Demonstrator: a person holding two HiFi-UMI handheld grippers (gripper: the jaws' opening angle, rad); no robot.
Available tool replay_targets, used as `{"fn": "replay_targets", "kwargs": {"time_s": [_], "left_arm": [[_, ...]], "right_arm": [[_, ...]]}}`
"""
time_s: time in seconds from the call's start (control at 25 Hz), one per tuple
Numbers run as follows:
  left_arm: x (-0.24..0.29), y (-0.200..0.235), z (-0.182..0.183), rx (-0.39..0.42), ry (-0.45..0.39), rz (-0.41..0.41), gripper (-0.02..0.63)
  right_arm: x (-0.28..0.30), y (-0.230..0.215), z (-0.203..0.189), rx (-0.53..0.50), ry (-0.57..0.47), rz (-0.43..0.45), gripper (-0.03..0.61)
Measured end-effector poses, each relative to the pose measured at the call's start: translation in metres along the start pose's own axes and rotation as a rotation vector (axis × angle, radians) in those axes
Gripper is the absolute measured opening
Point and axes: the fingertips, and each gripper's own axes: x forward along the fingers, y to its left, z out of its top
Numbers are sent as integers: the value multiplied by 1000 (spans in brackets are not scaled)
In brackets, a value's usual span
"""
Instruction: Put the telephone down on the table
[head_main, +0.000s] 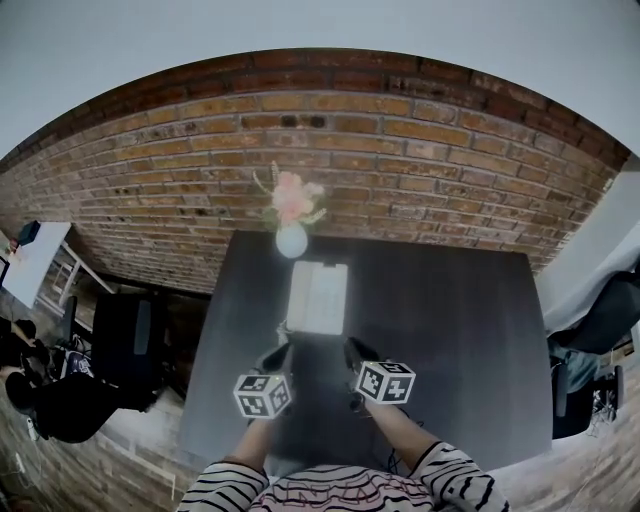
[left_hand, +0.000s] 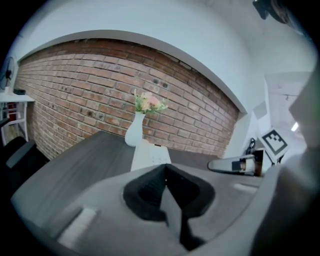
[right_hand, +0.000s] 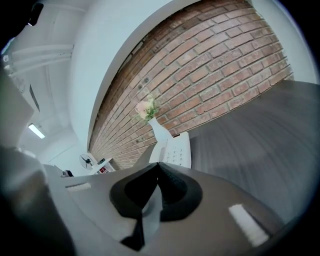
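Overall, a red brick wall (head_main: 420, 160) runs behind the far edge of the dark grey rectangular table (head_main: 450, 330), which fills the middle of the head view.

Noted on the table: a flat white telephone (head_main: 318, 297) lies face up on the far half, about midway between the left and right edges, with its long side pointing towards the near edge. It rests fully on the tabletop and nothing touches it.

A white rounded vase with pale pink flowers (head_main: 291, 240) stands upright at the far edge, just beyond the telephone's far left corner. Contact between the two cannot be settled.

The left tongs (left_hand: 165, 167) are closed tip to tip with nothing between them. They hang above the near half of the table, short of the telephone and clear of it.

The right tongs (right_hand: 158, 166) are likewise closed and empty, held beside the left tongs and also short of the telephone.

Both point towards the far edge, tilted slightly down.
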Motion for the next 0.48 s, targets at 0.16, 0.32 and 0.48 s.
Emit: {"fn": "replay_targets", "kwargs": {"time_s": [0.16, 0.32, 0.48], "left_arm": [[-25, -18, -10, -4, -22, 27, 2], [-48, -39, -21, -3, -41, 46, 1], [-66, -68, -27, 9, -71, 38, 0]], "right_arm": [[-26, 7, -16, -20, 14, 20, 1], [-56, 11, -26, -15, 19, 45, 1], [-88, 14, -30, -54, 21, 81, 2]]}}
